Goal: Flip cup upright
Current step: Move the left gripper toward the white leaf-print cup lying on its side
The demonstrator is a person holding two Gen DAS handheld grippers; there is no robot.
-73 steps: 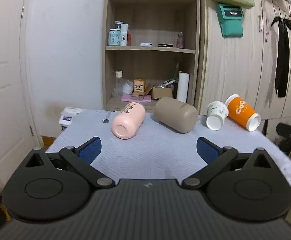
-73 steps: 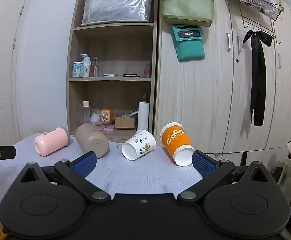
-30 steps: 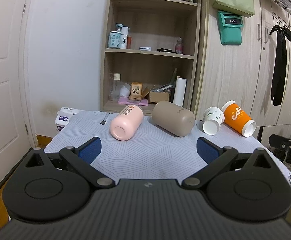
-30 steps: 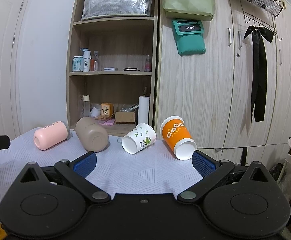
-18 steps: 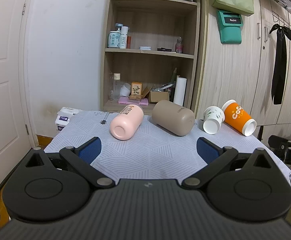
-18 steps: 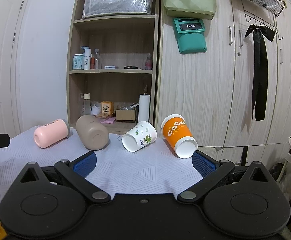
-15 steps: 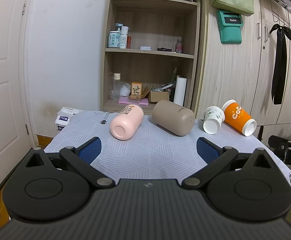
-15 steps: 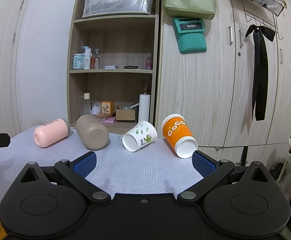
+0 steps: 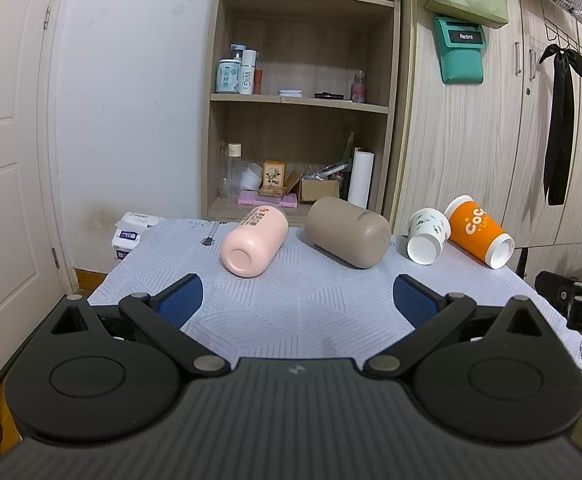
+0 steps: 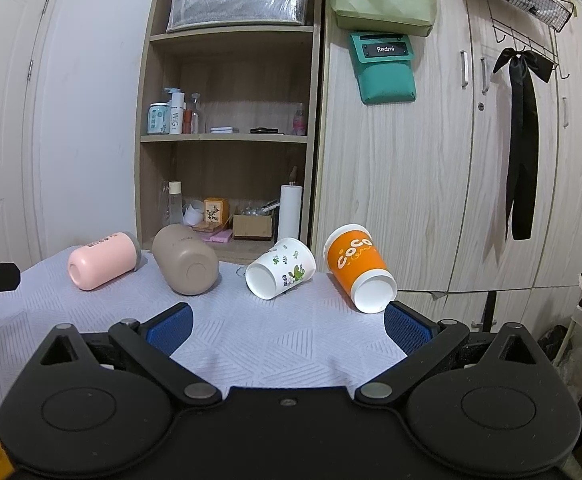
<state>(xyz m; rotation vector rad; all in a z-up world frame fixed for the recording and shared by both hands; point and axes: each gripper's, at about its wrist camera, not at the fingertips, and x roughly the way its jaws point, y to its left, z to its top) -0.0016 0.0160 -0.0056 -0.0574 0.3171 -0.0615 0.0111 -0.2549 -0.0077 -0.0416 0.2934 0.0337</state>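
Several cups lie on their sides on the white cloth-covered table (image 9: 299,312): a pink cup (image 9: 254,240) (image 10: 101,260), a taupe cup (image 9: 347,237) (image 10: 187,266), a white patterned paper cup (image 9: 427,235) (image 10: 281,268) and an orange paper cup (image 9: 478,231) (image 10: 358,268). My left gripper (image 9: 297,300) is open and empty, back from the pink and taupe cups. My right gripper (image 10: 287,326) is open and empty, in front of the white and orange cups.
A wooden shelf unit (image 9: 303,120) with bottles and boxes stands behind the table, next to wardrobe doors (image 10: 451,160). A door (image 9: 7,160) is at the left. Tissue packs (image 9: 129,232) lie at the table's far left corner.
Both grippers have pulled back slightly from the table and steadied; the cups have not moved. Both grippers stay open.
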